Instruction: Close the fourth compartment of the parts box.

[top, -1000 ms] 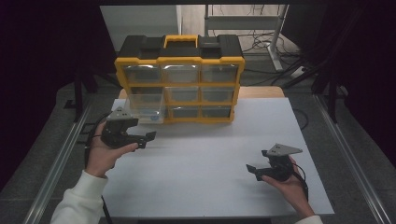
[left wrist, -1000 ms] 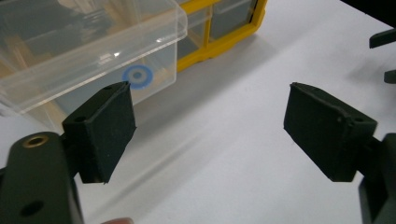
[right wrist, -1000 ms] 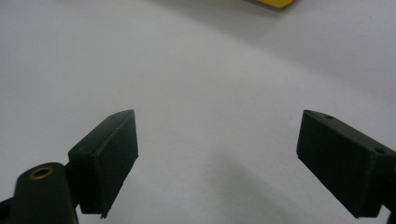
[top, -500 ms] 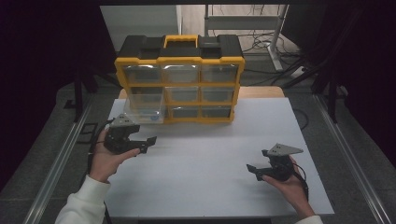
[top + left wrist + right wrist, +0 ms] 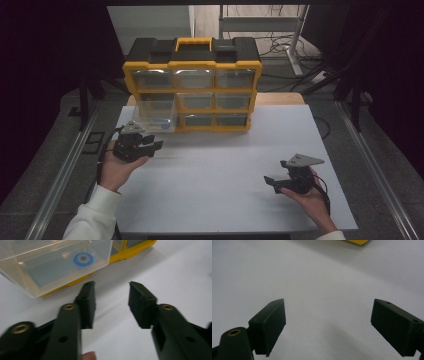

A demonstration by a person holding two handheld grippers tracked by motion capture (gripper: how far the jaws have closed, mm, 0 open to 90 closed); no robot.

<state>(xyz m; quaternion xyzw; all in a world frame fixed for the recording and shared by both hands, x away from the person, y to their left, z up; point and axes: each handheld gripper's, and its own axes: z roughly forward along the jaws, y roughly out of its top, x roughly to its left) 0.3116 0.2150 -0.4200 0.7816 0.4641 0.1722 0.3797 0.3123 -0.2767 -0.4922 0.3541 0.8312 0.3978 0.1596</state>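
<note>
Left gripper view: clear drawer [image 5: 50, 267] lies just beyond empty fingers [image 5: 87, 302].

— Bright on the white table [image 5: 220, 165], black all round from nine to three o'clock.
— Soft shadows under the near jaws, blurred at six o'clock; pale glare across the clear drawer [image 5: 57, 262].

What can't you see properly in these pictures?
- High view: what is in the shut drawers of the yellow organizer; their fronts are dim and small.
- Left gripper view: the pulled-out clear drawer is cut off by the top edge; the blue ring is blurred.
- Right gripper view: the organizer's corner is cut off by the top edge.
</note>
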